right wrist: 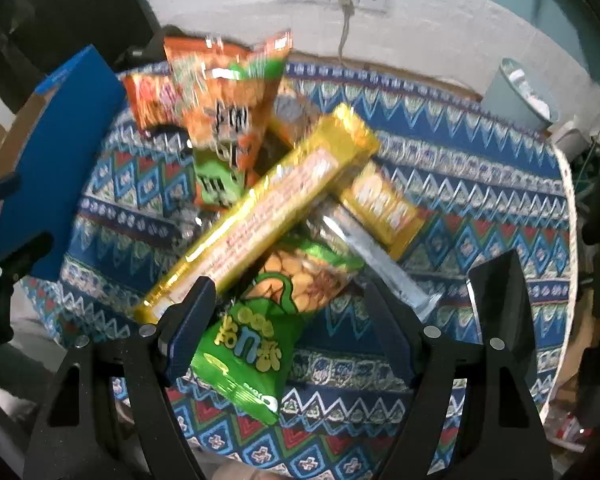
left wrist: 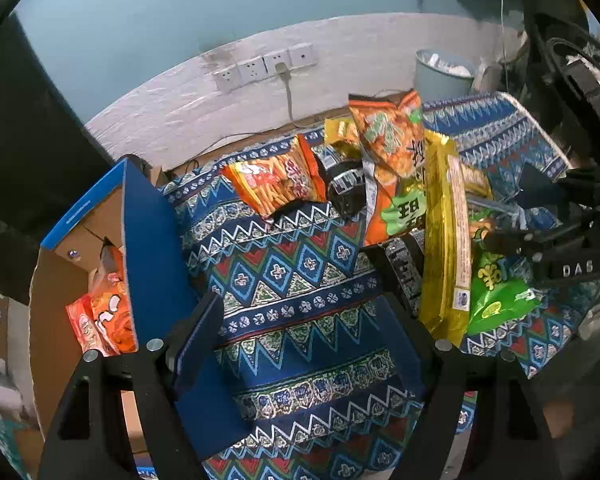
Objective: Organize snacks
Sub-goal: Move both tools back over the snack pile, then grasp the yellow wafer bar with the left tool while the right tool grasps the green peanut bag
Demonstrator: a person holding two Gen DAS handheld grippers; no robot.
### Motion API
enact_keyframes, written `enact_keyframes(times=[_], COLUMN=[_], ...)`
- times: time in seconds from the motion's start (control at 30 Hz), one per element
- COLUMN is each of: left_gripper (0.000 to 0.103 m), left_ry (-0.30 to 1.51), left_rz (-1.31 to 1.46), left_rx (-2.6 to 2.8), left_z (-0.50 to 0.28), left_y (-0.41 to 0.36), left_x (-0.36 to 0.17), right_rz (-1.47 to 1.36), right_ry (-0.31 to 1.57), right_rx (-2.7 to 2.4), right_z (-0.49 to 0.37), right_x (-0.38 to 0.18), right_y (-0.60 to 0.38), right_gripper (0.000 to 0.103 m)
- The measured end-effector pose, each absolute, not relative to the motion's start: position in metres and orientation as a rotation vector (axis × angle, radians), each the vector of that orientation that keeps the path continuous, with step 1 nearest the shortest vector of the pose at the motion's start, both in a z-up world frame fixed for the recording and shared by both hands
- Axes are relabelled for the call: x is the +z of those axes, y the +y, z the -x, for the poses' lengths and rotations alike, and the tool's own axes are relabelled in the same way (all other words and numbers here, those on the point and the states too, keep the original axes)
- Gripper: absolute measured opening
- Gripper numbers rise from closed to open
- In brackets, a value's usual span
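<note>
right wrist view: right gripper [right wrist: 287, 320] spread wide, nothing pinched; green biscuit bag [right wrist: 259, 332] lies between its fingers, low end nearest the camera. long gold packet [right wrist: 259, 216] lies slantwise just beyond the left finger, resting over the green bag's far end. silver-wrapped bar [right wrist: 376, 256] and short yellow packet [right wrist: 384, 208] beyond the right finger. tall orange bag [right wrist: 223, 104] stands tilted further ahead, with a second orange bag [right wrist: 147, 100] behind it to the left.

left wrist view: left gripper [left wrist: 304, 320] spread, empty, over bare patterned cloth of the surface [left wrist: 283, 264]. snack heap sits ahead and to its right. cardboard box [left wrist: 55, 276], blue flap [left wrist: 147, 232] raised, stands to its left, touching or nearly touching the left finger; orange packets [left wrist: 103, 320] already inside. right gripper shows at the far right edge, beside the green bag.

handling, judged: bags are light, air-filled, crinkly and slippery; contents brittle, so a firm squeeze may crush them. best hold on the green bag is likely the flat sealed end or mid-body, gently. gold packet looks stiffer and may slide off when the green bag lifts.
</note>
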State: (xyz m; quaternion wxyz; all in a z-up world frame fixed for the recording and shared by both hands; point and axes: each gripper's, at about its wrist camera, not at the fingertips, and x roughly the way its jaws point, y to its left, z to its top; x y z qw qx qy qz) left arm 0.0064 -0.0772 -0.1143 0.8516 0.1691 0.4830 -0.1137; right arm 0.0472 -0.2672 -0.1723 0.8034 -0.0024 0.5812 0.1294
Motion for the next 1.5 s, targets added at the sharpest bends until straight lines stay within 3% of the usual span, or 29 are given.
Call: enact_keyframes(times=[0.4, 0.47, 0.53, 0.57, 1.03, 1.1, 1.5], left_gripper=[0.080, 0.080, 0.080, 0.080, 0.080, 0.080, 0.080], left_ry=[1.060, 1.065, 1.071, 1.075, 1.119, 1.128, 1.194], left_rz=[-0.380, -0.379, -0.378, -0.377, -0.370, -0.364, -0.348], left_rx=[-0.250, -0.259, -0.266, -0.270, -0.336, -0.346, -0.383], left_z=[-0.014, -0.015, -0.016, -0.016, -0.029, -0.032, -0.053], left_y=[-0.091, -0.095, -0.098, -0.100, -0.147, -0.154, -0.193], left_x=[-0.129, -0.131, -0.132, -0.132, -0.139, -0.140, -0.165], right_rz=[-0.034, -0.078, -0.100, -0.086, -0.061, -0.062, -0.138], right_ry=[1.335, 1.353, 1.377, 1.381, 1.378, 1.373, 1.303], right_rx=[0.313, 0.341, 0.347, 0.341, 0.274, 0.288, 0.270], right_z=[-0.050, -0.050, -0.049, -0.048, -0.046, -0.046, -0.033], right_x=[-0.213, -0.218, -0.223, -0.224, -0.249, -0.255, -0.235], right_y=[-0.267, -0.272, -0.277, -0.279, -0.315, -0.317, -0.347], right_gripper=[0.076, 0.062, 0.042, 0.038, 0.041, 0.037, 0.034])
